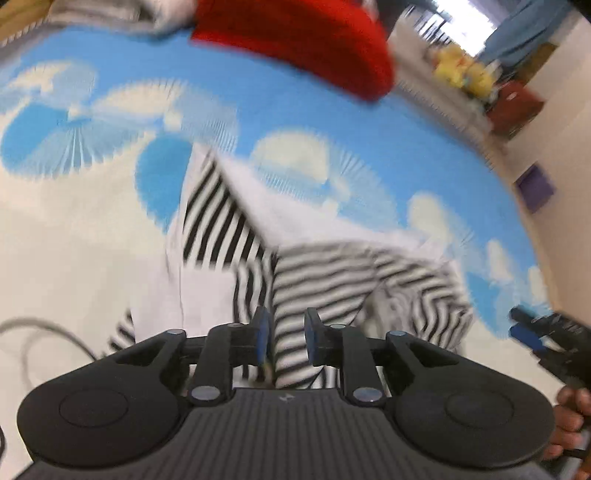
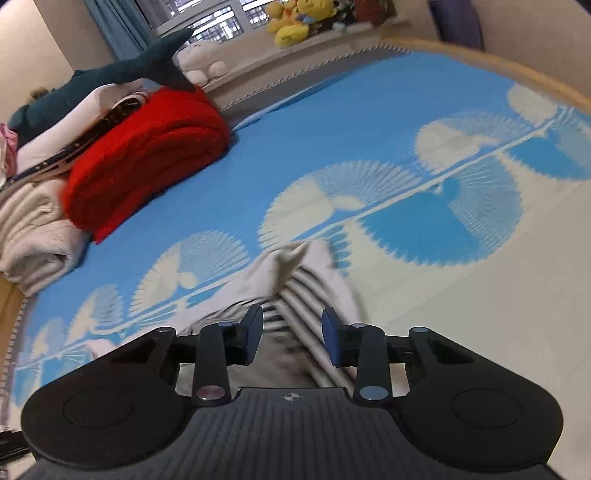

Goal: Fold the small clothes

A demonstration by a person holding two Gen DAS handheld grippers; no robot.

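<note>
A small black-and-white striped garment [image 1: 325, 273] lies crumpled on the blue and white bed cover [image 1: 110, 221]. My left gripper [image 1: 287, 338] hovers over its near edge with a fold of striped cloth between the narrowly parted fingers; whether it grips is unclear. My right gripper [image 2: 292, 332] is open above the same garment [image 2: 310, 280], which is blurred, with a pale inner side turned up. The right gripper also shows at the right edge of the left wrist view [image 1: 532, 332].
A folded red blanket [image 2: 147, 147] and a stack of pale folded blankets [image 2: 33, 229] sit on the far left of the bed. A plush shark [image 2: 110, 74] and yellow soft toys [image 2: 295, 22] lie by the window. A grey cable [image 1: 44, 332] lies at left.
</note>
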